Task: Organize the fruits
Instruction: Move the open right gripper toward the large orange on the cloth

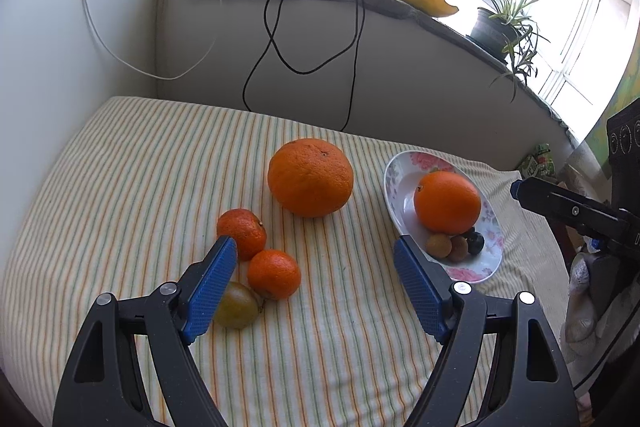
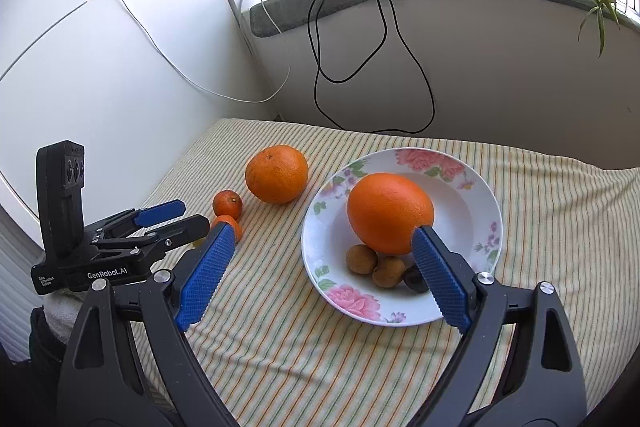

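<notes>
Left hand-held gripper (image 1: pixel 316 253) jaws apart, empty, over two mandarins (image 1: pixel 256 255) lower centre. Right hand-held gripper (image 2: pixel 324 243) also spread, empty. Orange (image 2: pixel 390 213) sits in floral plate (image 2: pixel 476 195) centre-right; big orange (image 2: pixel 277 173) on striped cloth (image 2: pixel 560 227), left of plate.

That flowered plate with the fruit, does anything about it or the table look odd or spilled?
Nothing is spilled or damaged. The flowered plate sits flat on the striped cloth, holding one orange and a few small fruits. The only untidy part: a large orange and two tangerines lie loose on the cloth.
</notes>
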The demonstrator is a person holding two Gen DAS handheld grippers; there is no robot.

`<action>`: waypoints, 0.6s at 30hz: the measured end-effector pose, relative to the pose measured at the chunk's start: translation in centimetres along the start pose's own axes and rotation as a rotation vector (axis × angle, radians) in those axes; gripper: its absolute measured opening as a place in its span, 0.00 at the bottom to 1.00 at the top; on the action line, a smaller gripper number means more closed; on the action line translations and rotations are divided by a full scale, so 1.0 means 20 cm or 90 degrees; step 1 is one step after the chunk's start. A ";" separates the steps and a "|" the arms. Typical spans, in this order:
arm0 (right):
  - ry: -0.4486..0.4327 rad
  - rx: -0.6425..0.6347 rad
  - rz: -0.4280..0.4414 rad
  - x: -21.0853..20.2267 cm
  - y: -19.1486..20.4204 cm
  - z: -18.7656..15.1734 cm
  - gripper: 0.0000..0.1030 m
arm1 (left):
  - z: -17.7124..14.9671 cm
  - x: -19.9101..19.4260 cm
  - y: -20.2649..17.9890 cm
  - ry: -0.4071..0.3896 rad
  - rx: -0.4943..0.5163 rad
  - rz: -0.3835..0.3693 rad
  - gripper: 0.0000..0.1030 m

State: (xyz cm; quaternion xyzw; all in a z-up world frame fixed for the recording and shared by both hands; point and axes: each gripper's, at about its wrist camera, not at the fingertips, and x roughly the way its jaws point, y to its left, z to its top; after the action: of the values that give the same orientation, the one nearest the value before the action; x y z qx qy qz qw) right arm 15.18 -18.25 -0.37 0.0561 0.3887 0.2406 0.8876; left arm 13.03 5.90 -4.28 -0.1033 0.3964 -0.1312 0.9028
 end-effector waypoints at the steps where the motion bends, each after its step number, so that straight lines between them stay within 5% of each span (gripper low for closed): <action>1: 0.003 0.006 0.005 0.01 0.00 0.02 0.90 | 0.00 0.01 0.01 0.001 -0.001 0.000 0.78; 18: 0.074 0.067 0.074 0.40 0.01 0.33 0.90 | 0.12 0.18 0.04 0.027 0.012 -0.032 0.78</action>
State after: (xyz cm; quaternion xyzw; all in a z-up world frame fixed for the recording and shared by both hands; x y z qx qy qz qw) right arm 24.54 -13.76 -1.06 0.1109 0.4475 0.2740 0.8440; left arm 17.27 5.78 -5.40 -0.1022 0.4113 -0.1593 0.8916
